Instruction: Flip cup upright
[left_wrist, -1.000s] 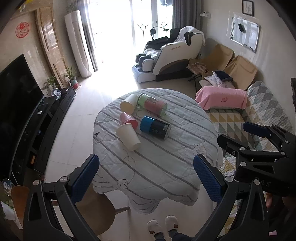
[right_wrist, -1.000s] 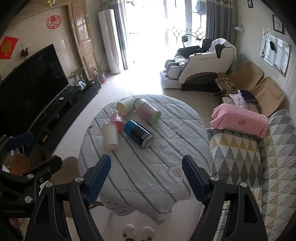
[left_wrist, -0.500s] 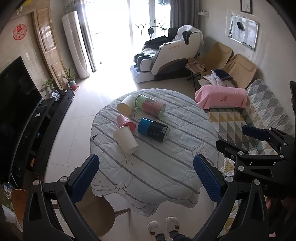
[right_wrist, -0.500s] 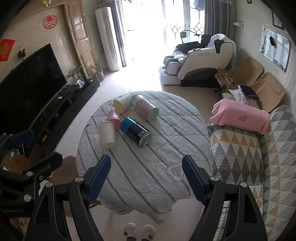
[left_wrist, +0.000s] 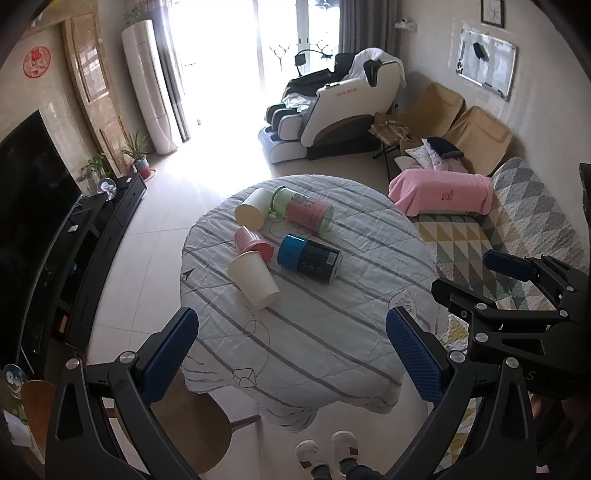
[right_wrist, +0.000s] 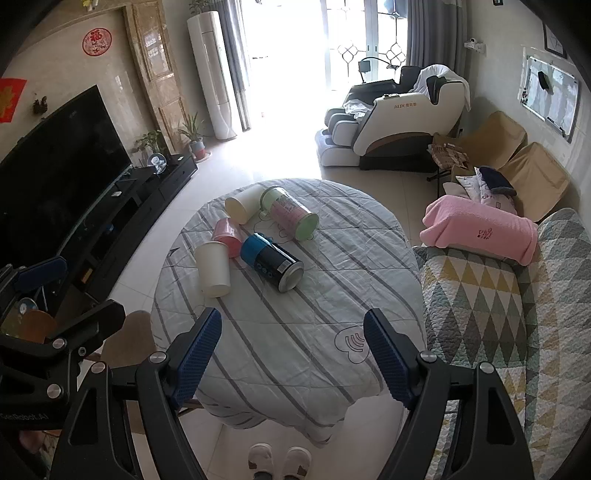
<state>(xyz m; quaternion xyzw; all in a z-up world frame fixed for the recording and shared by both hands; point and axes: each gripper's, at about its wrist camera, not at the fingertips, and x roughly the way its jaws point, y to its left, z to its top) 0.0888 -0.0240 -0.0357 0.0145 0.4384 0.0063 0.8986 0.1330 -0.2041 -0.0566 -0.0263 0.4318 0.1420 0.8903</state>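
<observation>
Several cups and cans lie on their sides on a round table with a striped cloth (left_wrist: 332, 332) (right_wrist: 295, 332). A white cup (left_wrist: 255, 278) (right_wrist: 213, 269) lies nearest. A pink cup (left_wrist: 253, 243) (right_wrist: 226, 236) and a cream cup (left_wrist: 251, 210) (right_wrist: 242, 204) lie beyond it. My left gripper (left_wrist: 291, 350) is open and empty, high above the table's near edge. My right gripper (right_wrist: 291, 354) is open and empty, also well above the table. Each gripper shows in the other's view (left_wrist: 517, 288) (right_wrist: 51, 299).
A blue-and-black can (left_wrist: 308, 258) (right_wrist: 273, 262) and a pink-and-green can (left_wrist: 303, 210) (right_wrist: 290, 212) lie beside the cups. A wooden stool (left_wrist: 192, 428) stands at the table's near left. A sofa with a quilt (right_wrist: 498, 314) is to the right. A TV stand (left_wrist: 92, 240) is to the left.
Both views have shifted slightly; the table and cups sit a little to the left and farther. Nothing on the table has moved. Both grippers stay open.
</observation>
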